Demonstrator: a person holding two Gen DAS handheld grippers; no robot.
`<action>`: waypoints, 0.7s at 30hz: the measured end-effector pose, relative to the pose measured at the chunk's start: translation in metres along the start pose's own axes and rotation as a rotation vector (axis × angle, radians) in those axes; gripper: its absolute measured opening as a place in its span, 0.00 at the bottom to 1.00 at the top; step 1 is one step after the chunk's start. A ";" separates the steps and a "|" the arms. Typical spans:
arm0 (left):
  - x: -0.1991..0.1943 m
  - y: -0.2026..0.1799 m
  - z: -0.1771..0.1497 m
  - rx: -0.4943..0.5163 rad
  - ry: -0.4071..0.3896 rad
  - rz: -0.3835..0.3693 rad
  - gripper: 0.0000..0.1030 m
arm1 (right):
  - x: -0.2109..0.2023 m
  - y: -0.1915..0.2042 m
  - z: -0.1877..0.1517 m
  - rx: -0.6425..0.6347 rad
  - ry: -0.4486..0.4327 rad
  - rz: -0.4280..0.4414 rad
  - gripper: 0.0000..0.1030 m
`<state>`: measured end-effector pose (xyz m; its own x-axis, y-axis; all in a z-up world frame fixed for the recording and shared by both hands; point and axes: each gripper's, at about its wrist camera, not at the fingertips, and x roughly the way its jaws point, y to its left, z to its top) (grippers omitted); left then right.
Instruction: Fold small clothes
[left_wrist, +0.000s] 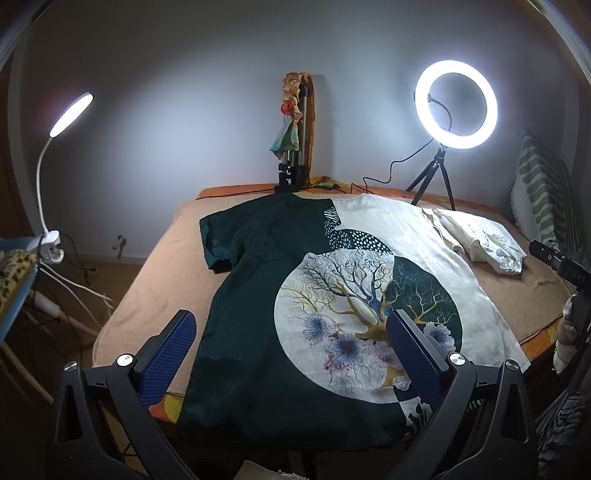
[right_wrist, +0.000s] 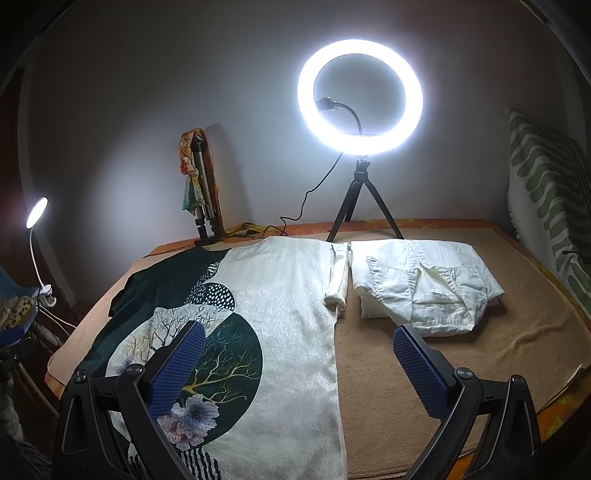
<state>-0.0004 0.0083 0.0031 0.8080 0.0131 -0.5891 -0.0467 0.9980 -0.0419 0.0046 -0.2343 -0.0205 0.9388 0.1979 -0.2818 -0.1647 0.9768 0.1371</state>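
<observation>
The left gripper (left_wrist: 291, 332), black-framed with blue textured pads, hangs with its jaws spread wide and nothing between them, and the right gripper (right_wrist: 299, 343) is just as wide and just as empty. Directly beneath and ahead of the left one lies the short-sleeved T-shirt, half dark green and half cream with a round tree-and-flower print (left_wrist: 332, 295), spread flat and face up on the tan blanket covering the bed (left_wrist: 155, 295), hem nearest the gripper and collar farthest; it looks laid out this way so both sides can be taken at once. The right gripper straddles the shirt's cream side edge, its left pad over the print and its right pad over bare blanket. Beyond that right pad sits a folded cream-white garment with stitched seams (right_wrist: 424, 288), just beside the shirt's far sleeve, probably set aside as finished. Farther ahead, by the wall, a glowing white ring light on a black tripod (right_wrist: 360, 96) and a collapsed metal tripod draped with a colourful scarf (right_wrist: 199, 184) stand clear of the work; far left, a white clip-on gooseneck lamp (left_wrist: 70, 114) adds light.
</observation>
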 end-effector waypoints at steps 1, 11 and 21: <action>0.000 0.000 0.000 0.001 0.000 0.001 0.99 | 0.000 0.000 0.000 -0.001 0.000 -0.001 1.00; 0.000 0.001 0.000 0.003 0.002 0.003 0.99 | 0.000 0.002 0.002 -0.003 0.002 0.004 1.00; 0.002 0.000 0.000 0.008 0.008 0.003 0.99 | 0.002 0.006 0.004 -0.003 0.004 0.008 1.00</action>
<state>0.0014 0.0084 0.0014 0.8030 0.0158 -0.5957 -0.0443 0.9985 -0.0334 0.0065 -0.2284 -0.0165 0.9362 0.2062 -0.2846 -0.1732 0.9753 0.1368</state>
